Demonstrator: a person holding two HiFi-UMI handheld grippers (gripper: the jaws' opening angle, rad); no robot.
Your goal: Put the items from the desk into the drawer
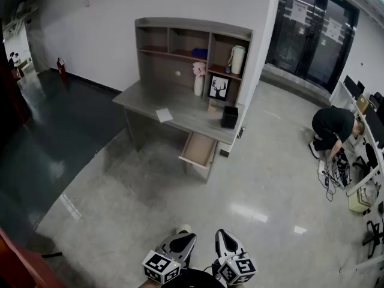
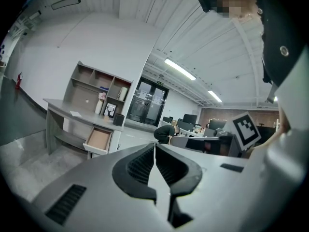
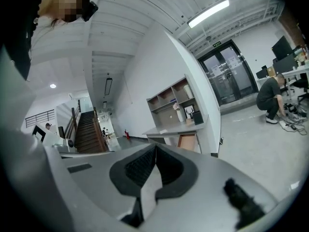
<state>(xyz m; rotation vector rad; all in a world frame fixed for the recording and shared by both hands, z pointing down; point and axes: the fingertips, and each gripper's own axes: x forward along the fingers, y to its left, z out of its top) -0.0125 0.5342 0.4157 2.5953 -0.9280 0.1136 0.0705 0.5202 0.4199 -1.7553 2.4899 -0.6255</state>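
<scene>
Close in at the bottom of the head view, the left gripper [image 1: 182, 231] and right gripper [image 1: 222, 234] sit side by side, each with its jaws pressed together and nothing between them. Bare glossy floor [image 1: 180, 203] stretches ahead with nothing in the way. Well beyond it, the wooden drawer [image 1: 199, 149] stands pulled open under the grey desk [image 1: 141, 96]. On the desktop lie a sheet of paper [image 1: 164, 114], a white vase [image 1: 198, 84] with pink flowers, a framed deer picture [image 1: 219, 87] and a black box [image 1: 229, 117]. A white jug [image 1: 237, 59] stands in the shelving above. Far right, a person [image 1: 333, 125] crouches over cables.
</scene>
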